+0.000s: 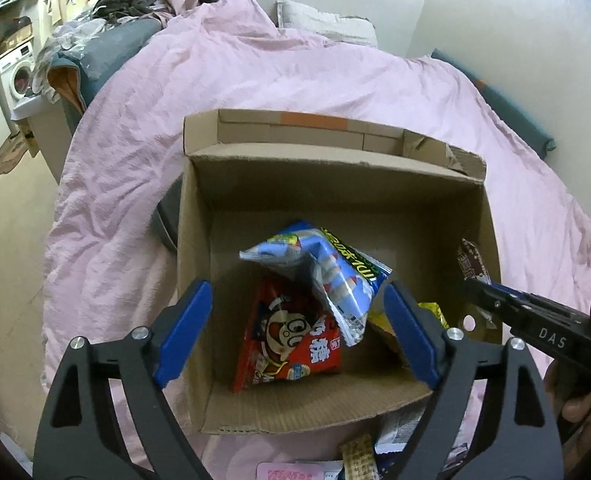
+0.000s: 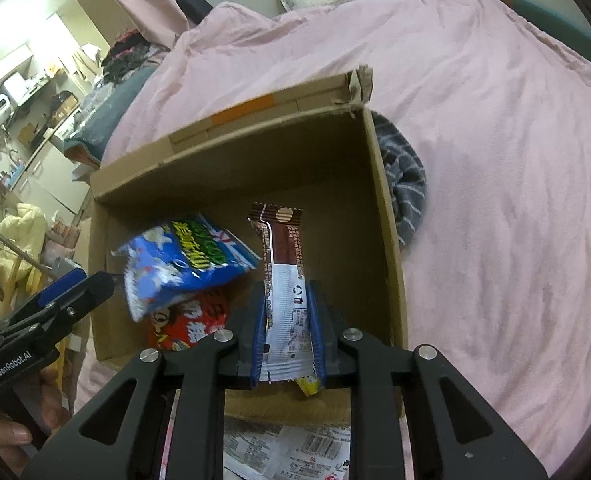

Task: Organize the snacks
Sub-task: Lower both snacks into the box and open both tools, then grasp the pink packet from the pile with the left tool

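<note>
Item: cardboard box (image 1: 331, 188), open-topped, resting on a pink duvet (image 1: 143, 128). Contents: red snack bag (image 1: 291, 344) flat on the box floor at the near side; blue snack bag (image 1: 327, 272) above it, tilted, seemingly mid-drop; yellow packet (image 1: 431, 312) at the near right corner. Left gripper (image 1: 299, 332): released, jaws spread wide, nothing between them. Right gripper (image 2: 287, 328): clenched on a brown-and-white wrapped bar (image 2: 283, 280), held upright over the box's right half. Loose packets (image 2: 295, 448) lie outside, near the front wall. Risk: the soft duvet may let the box tip if a gripper nudges its wall; the slim bar may land leaning against the side rather than lying flat.
</note>
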The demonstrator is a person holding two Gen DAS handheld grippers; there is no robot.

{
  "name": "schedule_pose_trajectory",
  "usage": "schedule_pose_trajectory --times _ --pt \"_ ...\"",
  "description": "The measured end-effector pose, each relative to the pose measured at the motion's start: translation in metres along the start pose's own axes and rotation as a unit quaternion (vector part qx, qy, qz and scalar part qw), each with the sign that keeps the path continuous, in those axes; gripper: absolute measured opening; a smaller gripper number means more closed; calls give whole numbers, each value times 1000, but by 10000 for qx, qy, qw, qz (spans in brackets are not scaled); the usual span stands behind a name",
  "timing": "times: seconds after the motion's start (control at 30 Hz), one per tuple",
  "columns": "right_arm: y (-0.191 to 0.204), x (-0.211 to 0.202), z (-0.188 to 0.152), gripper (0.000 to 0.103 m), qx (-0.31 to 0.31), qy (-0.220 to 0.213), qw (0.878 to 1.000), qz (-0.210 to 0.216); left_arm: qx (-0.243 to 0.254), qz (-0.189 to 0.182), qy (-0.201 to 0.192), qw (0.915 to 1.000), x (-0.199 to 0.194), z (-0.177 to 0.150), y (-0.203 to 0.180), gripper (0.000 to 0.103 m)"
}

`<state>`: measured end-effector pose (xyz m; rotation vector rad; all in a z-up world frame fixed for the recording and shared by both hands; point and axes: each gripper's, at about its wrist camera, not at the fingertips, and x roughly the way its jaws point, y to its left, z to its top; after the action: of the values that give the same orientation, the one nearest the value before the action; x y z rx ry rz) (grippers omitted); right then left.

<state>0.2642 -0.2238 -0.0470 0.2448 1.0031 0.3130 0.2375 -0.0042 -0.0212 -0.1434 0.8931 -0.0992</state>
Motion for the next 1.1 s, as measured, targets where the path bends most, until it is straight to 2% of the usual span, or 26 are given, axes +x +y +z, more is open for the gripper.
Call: schedule_pose_trajectory --times 0.03,0.07,0.13,0.3,0.37,0.47,0.6,0.7,0.97,1.1 --pt "-1 -1 0 37 16 -20 10000 9 0 3 -30 10000 -1 0 0 86" --pt "-2 -3 0 66 51 -60 10000 46 -11 -14 -72 10000 -3 1 0 86" --pt "-3 -11 0 88 149 -265 9994 162 -19 -73 -153 9999 -8 1 -1 86" --pt "1 -18 5 88 47 -444 9987 243 -17 -57 -622 9980 -30 6 -3 86" --pt "0 -17 6 88 76 -407 9988 263 -172 -38 -818 9965 -40 9 0 86" --pt "0 -18 7 88 114 -397 9988 256 -509 -244 -1018 9932 -50 12 10 90" --pt "-2 -22 11 88 178 -464 9984 282 -367 24 -828 9959 -44 11 9 91" --pt "-6 -27 10 88 331 -515 9977 303 -336 83 -627 9974 -41 8 10 91" --pt "-14 -51 -1 88 628 -667 9951 368 -202 304 -806 9961 -68 -5 23 91" --pt "-17 -60 -10 88 780 -634 9942 394 -448 308 -654 9964 -75 -17 36 91"
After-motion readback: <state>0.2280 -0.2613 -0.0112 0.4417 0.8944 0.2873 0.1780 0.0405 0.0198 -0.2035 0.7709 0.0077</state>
